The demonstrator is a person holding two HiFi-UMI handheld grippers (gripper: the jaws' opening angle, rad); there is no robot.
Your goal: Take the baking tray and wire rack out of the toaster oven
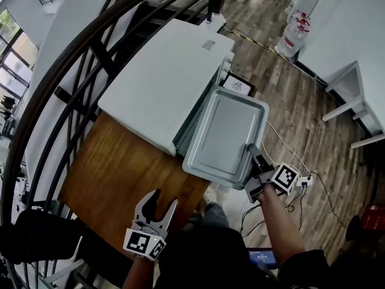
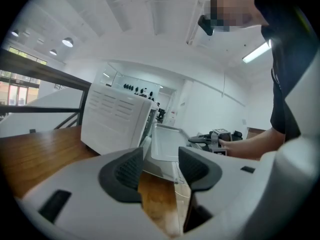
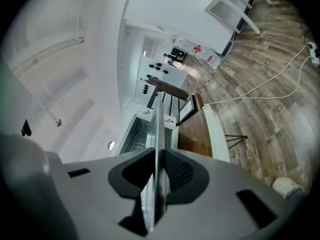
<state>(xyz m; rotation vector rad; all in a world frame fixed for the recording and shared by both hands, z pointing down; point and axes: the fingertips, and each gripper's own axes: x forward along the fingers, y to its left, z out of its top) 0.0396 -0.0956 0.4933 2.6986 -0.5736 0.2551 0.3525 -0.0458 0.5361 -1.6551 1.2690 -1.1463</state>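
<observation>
**Head view:** the baking tray is out in front of the toaster oven, lying flat, w/ its far end near the oven mouth. The right tool is clamped on the tray's near right rim. We think the grip is near a corner so the tray can slide straight out w/o tipping. The right forearm reaches forward, approx. level. The left tool hovers over the wooden bench, well apart from the tray, probably free for the wire rack, which we cannot see here.

**Left gripper view:** the left tool has its jaws wide apart, w/ nothing between the pads. It points at the oven front, a little downward. Beyond it the tray sits above the open oven door.

**Right gripper view:** the right tool has its jaws almost together, both pads pressing the thin rim of the tray, which we see edge-on. The tool seems turned on its side, i.e. the pads take the rim from above and below. Behind is the open oven cavity. Whether the rack is inside is too small to tell.
</observation>
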